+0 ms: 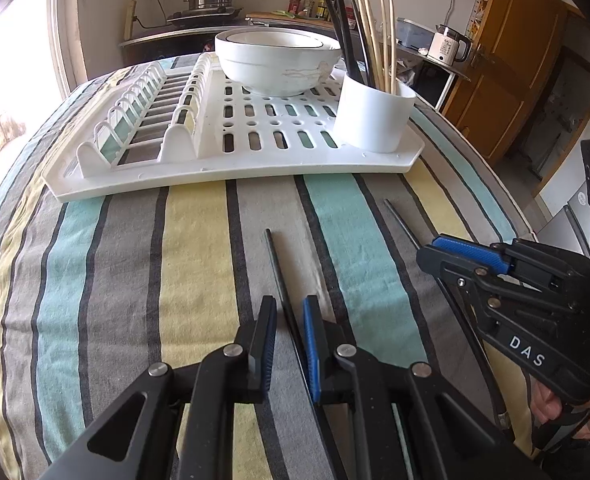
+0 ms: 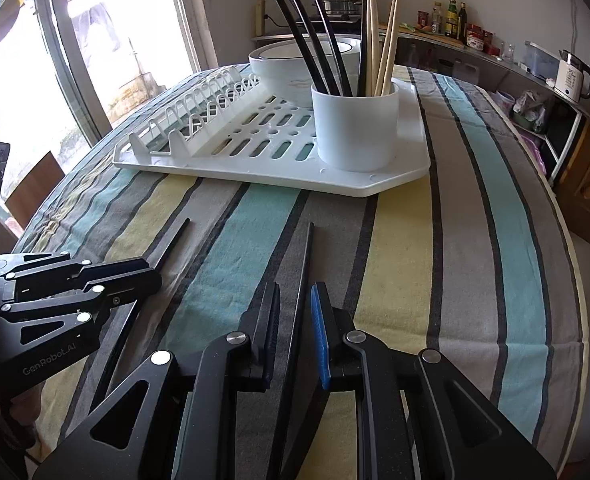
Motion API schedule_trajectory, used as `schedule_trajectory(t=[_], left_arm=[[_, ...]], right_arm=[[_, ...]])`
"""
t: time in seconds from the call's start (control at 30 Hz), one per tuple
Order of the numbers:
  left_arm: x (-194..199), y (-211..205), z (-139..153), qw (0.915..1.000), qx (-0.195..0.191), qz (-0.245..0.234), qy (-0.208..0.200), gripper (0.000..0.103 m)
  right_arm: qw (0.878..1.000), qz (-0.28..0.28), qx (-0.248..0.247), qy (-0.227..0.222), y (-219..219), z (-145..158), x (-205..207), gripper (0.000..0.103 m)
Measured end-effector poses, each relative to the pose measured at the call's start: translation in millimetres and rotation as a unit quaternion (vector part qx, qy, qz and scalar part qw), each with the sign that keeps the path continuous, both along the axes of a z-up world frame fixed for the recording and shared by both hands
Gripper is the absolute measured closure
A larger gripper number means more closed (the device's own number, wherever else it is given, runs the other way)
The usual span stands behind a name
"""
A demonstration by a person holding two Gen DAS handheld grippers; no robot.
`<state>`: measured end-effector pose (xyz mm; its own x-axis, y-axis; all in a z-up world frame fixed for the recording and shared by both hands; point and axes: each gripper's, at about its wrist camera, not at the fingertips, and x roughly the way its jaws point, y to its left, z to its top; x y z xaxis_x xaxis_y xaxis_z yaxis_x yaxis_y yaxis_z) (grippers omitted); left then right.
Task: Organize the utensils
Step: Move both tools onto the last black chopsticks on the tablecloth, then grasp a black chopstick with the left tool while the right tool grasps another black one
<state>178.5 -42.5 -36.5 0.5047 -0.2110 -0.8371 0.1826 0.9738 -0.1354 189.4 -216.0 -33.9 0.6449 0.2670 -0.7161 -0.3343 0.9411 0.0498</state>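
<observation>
Each hand-held gripper, left (image 1: 289,334) and right (image 2: 295,330), straddles a black chopstick (image 1: 276,268) (image 2: 305,264) lying on the near tabletop (image 1: 199,240), jaws narrowed; whether pads pinch is unclear. Step: pickup. Next, probably: lift, carry to far cup (image 1: 373,114). Chopstick near ends are hidden.

black chopstick (image 1: 279,280) rear end hidden behind gripper (image 1: 289,316)

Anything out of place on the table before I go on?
Nothing spilled or damaged. Two black chopsticks, one between the left tongs and one between the right tongs, lie on the striped cloth rather than standing in the white cup with the others.
</observation>
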Motion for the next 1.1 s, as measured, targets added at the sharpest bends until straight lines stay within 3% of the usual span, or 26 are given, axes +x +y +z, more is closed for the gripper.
schedule_trajectory(t=[0.3,0.43,0.53,0.77,1.1], left_arm=[[11,-5,-1,0.9998,0.011,0.014,0.000,0.090],[12,-11,-2,0.9992,0.037,0.011,-0.009,0.091],[13,-15,-2,0.9984,0.053,0.010,-0.014,0.095],[16,-13,1,0.9991,0.041,-0.004,-0.013,0.097],[0,-4,54,0.9970,0.015,-0.017,-0.074,0.098]], right_arm=[[1.000,0.004,-0.005,0.018,2,-1,15,0.087],[1.000,-0.003,-0.020,0.014,5,-2,17,0.097],[1.000,-0.003,-0.022,0.014,6,-1,17,0.097],[1.000,0.008,-0.003,0.005,6,6,11,0.098],[0.998,0.004,0.028,-0.057,-3,49,-13,0.098]])
